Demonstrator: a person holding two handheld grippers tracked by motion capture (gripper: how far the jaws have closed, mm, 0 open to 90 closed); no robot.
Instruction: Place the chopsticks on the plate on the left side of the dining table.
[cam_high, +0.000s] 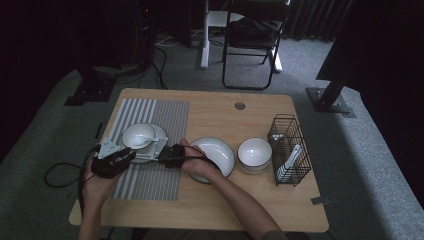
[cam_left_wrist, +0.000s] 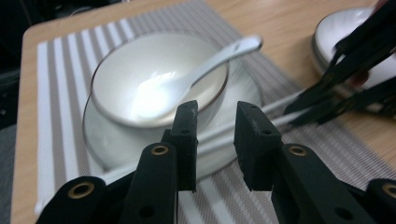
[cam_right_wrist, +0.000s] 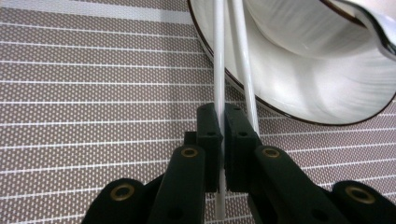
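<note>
Here the right gripper (cam_right_wrist: 222, 122) has its jaws pinched tight on one white chopstick (cam_right_wrist: 218, 70), the second lying just beside it, both resting across the rim of the plate (cam_right_wrist: 299, 93) under the bowl (cam_left_wrist: 159, 81), likely to set them square on the striped placemat (cam_high: 150, 180). Meanwhile the left gripper (cam_left_wrist: 215, 123) hovers part open near that plate, gripping nothing, seemingly ready to steady the pair

A wooden table (cam_high: 210, 205) stands on grey carpet. To the right of the striped mat lies an empty white plate (cam_high: 220, 150) with a dark rim, and just beside it sits a white bowl (cam_high: 254, 152). Farther right stands a black wire basket (cam_high: 289, 147) with white utensils in it. Beyond the table stands a black folding chair (cam_high: 250, 37).
</note>
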